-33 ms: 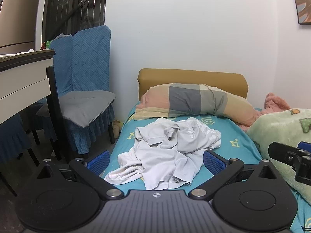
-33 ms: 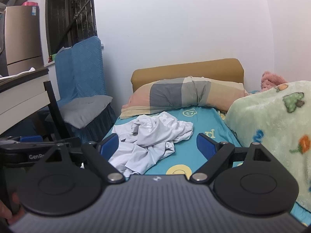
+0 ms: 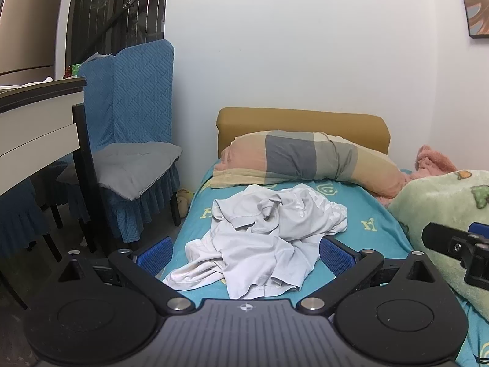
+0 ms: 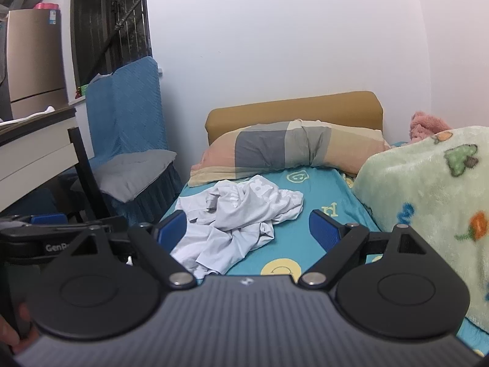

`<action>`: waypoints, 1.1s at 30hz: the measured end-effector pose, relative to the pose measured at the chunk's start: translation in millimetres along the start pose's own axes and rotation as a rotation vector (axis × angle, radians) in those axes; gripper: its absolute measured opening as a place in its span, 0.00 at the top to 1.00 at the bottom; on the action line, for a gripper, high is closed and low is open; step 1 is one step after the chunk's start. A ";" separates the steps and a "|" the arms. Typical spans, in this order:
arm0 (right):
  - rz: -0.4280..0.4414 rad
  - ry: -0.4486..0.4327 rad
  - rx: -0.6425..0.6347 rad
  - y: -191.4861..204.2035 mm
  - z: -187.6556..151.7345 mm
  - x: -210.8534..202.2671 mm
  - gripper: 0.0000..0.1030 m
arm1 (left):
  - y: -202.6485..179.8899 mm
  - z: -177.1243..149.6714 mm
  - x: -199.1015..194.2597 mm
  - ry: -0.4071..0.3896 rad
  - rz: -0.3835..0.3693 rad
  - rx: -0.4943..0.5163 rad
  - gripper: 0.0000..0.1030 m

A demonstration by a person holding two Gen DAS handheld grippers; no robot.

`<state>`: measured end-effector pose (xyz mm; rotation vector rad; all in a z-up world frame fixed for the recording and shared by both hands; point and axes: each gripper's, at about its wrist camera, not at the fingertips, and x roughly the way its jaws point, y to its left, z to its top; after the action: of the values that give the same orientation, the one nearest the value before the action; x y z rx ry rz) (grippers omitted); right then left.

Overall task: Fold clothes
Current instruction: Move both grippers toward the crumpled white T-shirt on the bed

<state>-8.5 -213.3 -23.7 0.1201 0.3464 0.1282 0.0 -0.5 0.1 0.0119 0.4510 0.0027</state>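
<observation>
From the left wrist camera, the left gripper (image 3: pixel 246 255) is held level and low over the near end of the bed, pointing toward the headboard (image 3: pixel 302 128), its blue-padded fingers (image 3: pixel 334 257) spread wide with nothing between them. Just ahead of the fingertips, partly framed by them, a crumpled white polo shirt (image 3: pixel 266 238) lies in a heap on the turquoise bedsheet (image 3: pixel 373 235), its near hem close under the gripper body. Beyond the shirt, a patchwork pillow (image 3: pixel 308 162) rests against the headboard. To the right of the tongs, the tip of the right gripper (image 3: pixel 452 244) juts in from the frame edge, in front of a green cartoon blanket (image 3: pixel 443 205). To the left stands a blue-covered chair (image 3: pixel 134 140) with a grey cushion. From the right wrist camera, the right gripper (image 4: pixel 247 229) is likewise level and aimed at the headboard, its fingers wide apart and empty. Here the shirt (image 4: pixel 238 214) sits ahead and to the left, overlapping the left finger, and the green blanket (image 4: pixel 428 202) rises close on the right. This view alone shows the left gripper (image 4: pixel 45 229) from the side at the left edge, and a bit of the person's hand (image 4: pixel 9 336) in the lower left corner.
</observation>
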 end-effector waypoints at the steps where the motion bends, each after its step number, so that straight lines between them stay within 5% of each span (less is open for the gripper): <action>1: 0.000 -0.001 0.001 0.5 0.7 -0.5 0.14 | -0.5 0.1 0.0 0.003 0.002 0.002 0.00; 27: -0.089 -0.069 -0.004 -17.2 9.7 -20.7 0.14 | -14.0 -4.4 -21.2 0.037 0.042 0.036 0.00; 33: -0.026 -0.073 0.058 -30.9 13.4 -32.8 0.14 | -31.8 1.3 -32.0 0.046 0.043 0.028 0.00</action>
<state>-31.3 -249.8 -4.7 0.1767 0.2788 0.0884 -28.2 -32.5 14.9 0.0491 0.4966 0.0392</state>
